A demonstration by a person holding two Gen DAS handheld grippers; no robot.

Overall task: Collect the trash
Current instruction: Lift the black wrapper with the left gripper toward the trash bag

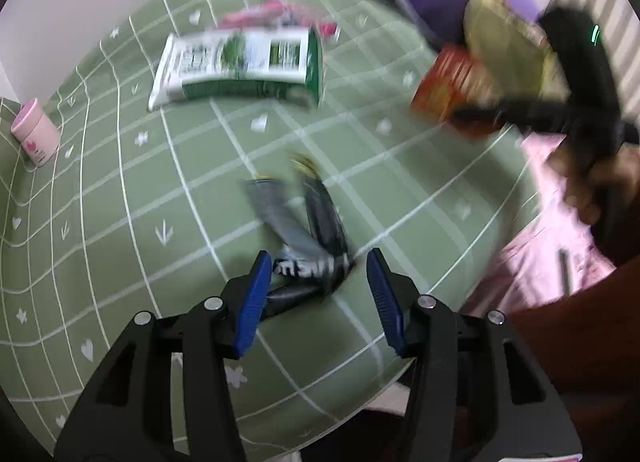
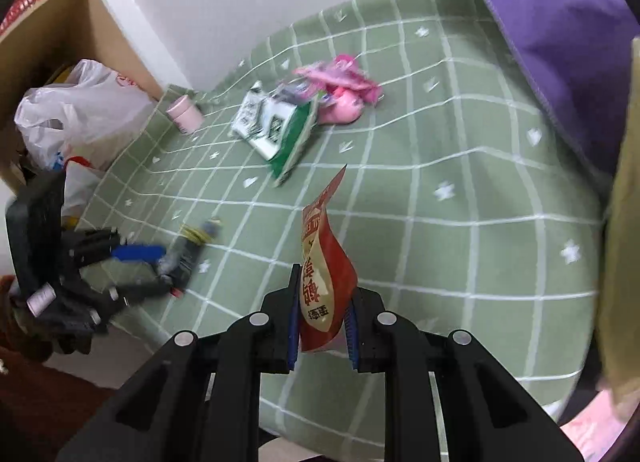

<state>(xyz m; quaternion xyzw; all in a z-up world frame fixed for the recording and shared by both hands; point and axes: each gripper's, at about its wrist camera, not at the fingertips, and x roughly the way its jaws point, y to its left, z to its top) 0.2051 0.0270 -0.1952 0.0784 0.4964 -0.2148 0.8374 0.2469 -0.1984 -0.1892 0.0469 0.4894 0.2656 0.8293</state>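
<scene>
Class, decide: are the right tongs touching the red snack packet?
Touching. The right wrist view shows the right tongs with both blue pads pressed against the red snack packet, which stands upright between them.

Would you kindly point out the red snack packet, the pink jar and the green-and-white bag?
red snack packet [image 2: 326, 282], right wrist view, printed front.
pink jar [image 1: 35, 133], left wrist view, side wall.
green-and-white bag [image 1: 240, 62], left wrist view, printed face.

Four wrappers: green-white [image 2: 280, 130], pink [image 2: 340, 90], dark [image 1: 308, 230], red [image 2: 324, 274]; one pink jar [image 2: 185, 113]; one plastic bag [image 2: 84, 110].
</scene>
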